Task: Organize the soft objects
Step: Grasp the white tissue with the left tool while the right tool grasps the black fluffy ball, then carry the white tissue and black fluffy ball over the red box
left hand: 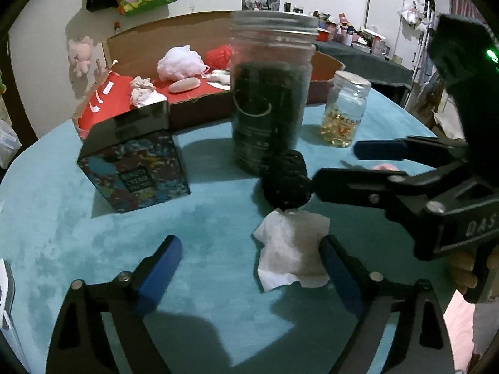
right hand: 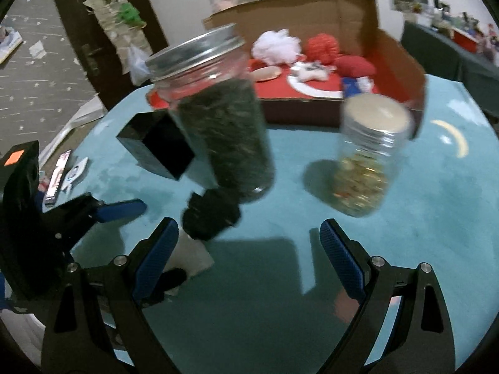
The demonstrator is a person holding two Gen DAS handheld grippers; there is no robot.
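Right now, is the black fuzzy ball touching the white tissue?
Touching. In the left wrist view, the black fuzzy ball sits on the top edge of the white tissue, with no teal cloth between them.

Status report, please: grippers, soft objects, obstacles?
Left gripper open, right gripper open, both empty. Black soft ball and white cloth on table, outside cardboard box. Tall jar stands just behind ball.

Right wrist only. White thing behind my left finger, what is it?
Observer: A flat tissue. The black ball touches its far edge.
Operator: Black box, anything on its other sides?
Observer: One side has a colourful print with a label.
Operator: Anything in the carton behind the tall jar?
Observer: A crumpled white lump, at the carton's left end.
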